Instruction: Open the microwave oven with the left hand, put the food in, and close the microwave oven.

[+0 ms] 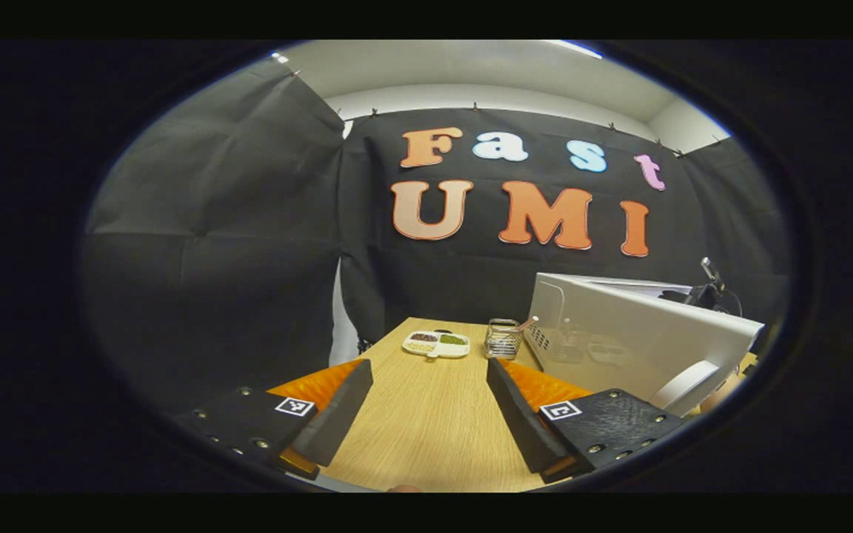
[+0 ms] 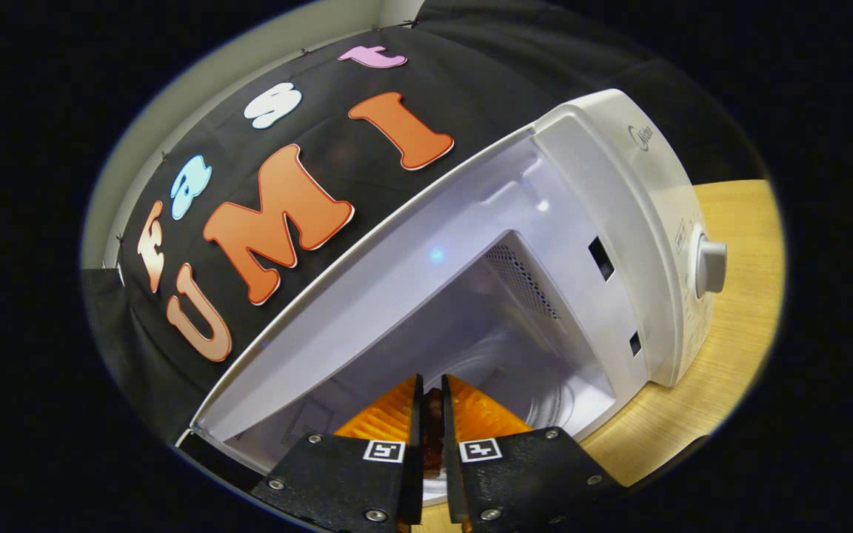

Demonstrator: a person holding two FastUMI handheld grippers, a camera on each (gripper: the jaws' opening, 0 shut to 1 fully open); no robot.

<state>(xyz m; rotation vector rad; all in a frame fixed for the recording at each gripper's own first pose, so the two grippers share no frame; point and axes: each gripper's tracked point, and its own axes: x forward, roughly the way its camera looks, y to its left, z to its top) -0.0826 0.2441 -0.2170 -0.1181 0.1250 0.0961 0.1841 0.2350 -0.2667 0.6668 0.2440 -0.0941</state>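
Note:
The white microwave (image 2: 619,222) stands on the wooden table (image 2: 737,326) with its door swung open, so its pale cavity (image 2: 500,333) is bare to the right gripper view. My right gripper (image 2: 432,381) hangs at the cavity's mouth, shut on a dark reddish-brown piece of food (image 2: 434,429) that shows as a thin strip between the fingers. In the left gripper view the microwave (image 1: 604,326) is at the right, and its open door's curved handle (image 1: 687,385) points toward me. My left gripper (image 1: 429,366) hovers open over the table (image 1: 426,429), left of that door, with nothing between its fingers.
At the table's far end lie a white divided plate (image 1: 435,343) with small heaps of food and a wire holder (image 1: 503,339) with a stick in it. The microwave's knob (image 2: 711,266) is on its right front panel. Black cloth walls close in the booth.

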